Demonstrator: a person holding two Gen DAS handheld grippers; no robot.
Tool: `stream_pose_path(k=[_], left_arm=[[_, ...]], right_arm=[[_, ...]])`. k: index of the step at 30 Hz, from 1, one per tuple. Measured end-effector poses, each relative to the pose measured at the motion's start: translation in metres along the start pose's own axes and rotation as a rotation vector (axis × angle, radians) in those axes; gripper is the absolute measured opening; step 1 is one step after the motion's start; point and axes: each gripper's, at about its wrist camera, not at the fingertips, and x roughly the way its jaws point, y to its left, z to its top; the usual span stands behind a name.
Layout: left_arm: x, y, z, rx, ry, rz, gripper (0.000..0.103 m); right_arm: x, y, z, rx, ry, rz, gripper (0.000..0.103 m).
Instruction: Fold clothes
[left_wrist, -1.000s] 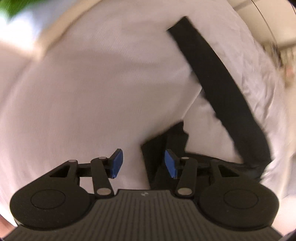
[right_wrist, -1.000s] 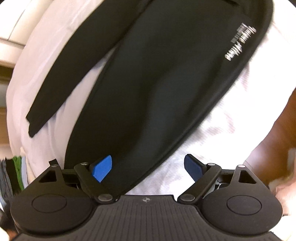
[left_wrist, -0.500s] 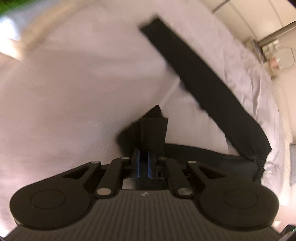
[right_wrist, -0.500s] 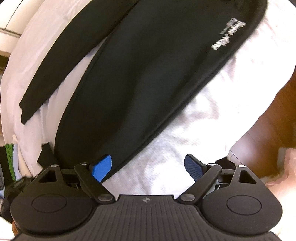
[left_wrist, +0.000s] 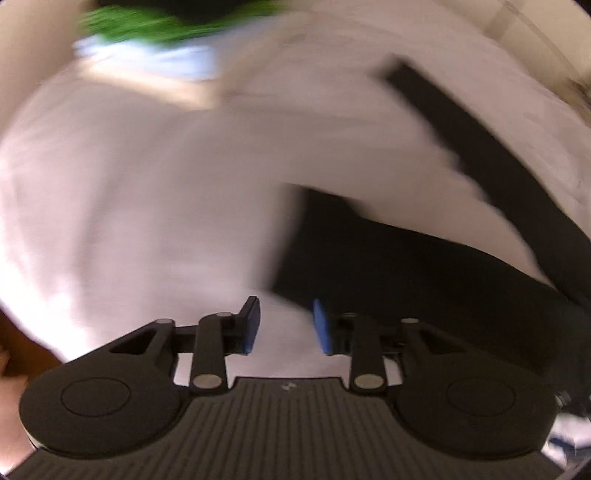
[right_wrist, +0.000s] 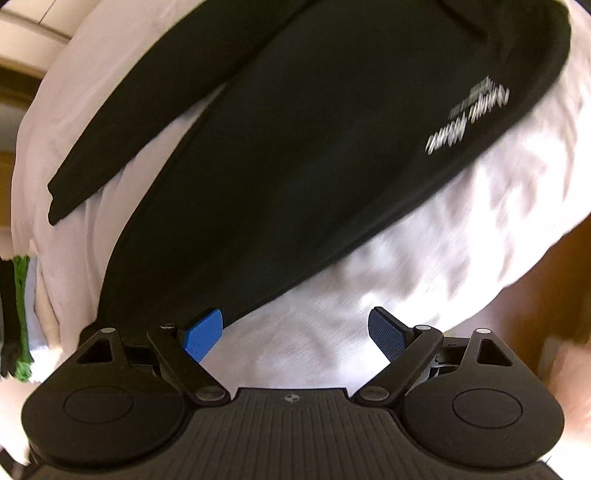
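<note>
Two tongs over a black garment (right_wrist: 295, 147) on the bed (right_wrist: 424, 258): left tongs (left_wrist: 284, 326) opening, empty; right tongs (right_wrist: 295, 328) wide, empty. Regrasp an edge next.

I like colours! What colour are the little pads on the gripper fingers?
Blue. The pads show best in the right wrist view.

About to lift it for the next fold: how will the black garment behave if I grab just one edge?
Likely floppy: the black garment lies flat, following the white bedsheet, so it should drape and sag. Probably light, as it looks thin. Its long sleeve may trail; the opening left gripper holds nothing.
</note>
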Motion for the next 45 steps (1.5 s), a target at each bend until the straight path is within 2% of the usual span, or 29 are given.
stream_pose_path(k=[4, 7, 9, 11, 13, 19, 22, 32, 39, 45], left_arm=[[-0.003, -0.085, -0.024, 0.084, 0.047, -0.057, 0.032], [-0.022, -0.149, -0.04, 0.189, 0.058, -0.077, 0.037], [-0.043, -0.183, -0.047, 0.269, 0.032, -0.06, 0.051], [-0.066, -0.212, -0.053, 0.335, -0.007, -0.038, 0.055], [-0.086, -0.233, -0.057, 0.384, -0.037, -0.033, 0.063], [-0.124, -0.268, -0.061, 0.466, -0.097, -0.067, 0.065], [-0.135, -0.265, -0.066, 0.513, -0.101, -0.064, 0.065], [-0.173, -0.214, -0.079, 0.598, -0.121, -0.054, 0.069], [-0.198, -0.182, -0.098, 0.654, -0.145, -0.084, 0.07], [-0.213, -0.163, -0.106, 0.69, -0.165, -0.105, 0.072]], right_arm=[[-0.03, -0.002, 0.022, -0.113, -0.064, -0.016, 0.088], [-0.046, 0.013, 0.033, -0.206, -0.14, -0.038, 0.088], [-0.044, 0.053, 0.052, -0.254, -0.193, -0.05, 0.088], [-0.059, 0.064, 0.06, -0.299, -0.236, -0.051, 0.088], [-0.084, 0.069, 0.068, -0.345, -0.272, -0.05, 0.088], [-0.134, 0.074, 0.063, -0.415, -0.353, -0.042, 0.091], [-0.148, 0.075, 0.049, -0.424, -0.376, -0.066, 0.094], [-0.161, 0.09, -0.019, -0.367, -0.385, -0.079, 0.095], [-0.169, 0.094, -0.079, -0.308, -0.42, -0.103, 0.097], [-0.18, 0.093, -0.112, -0.29, -0.443, -0.112, 0.097]])
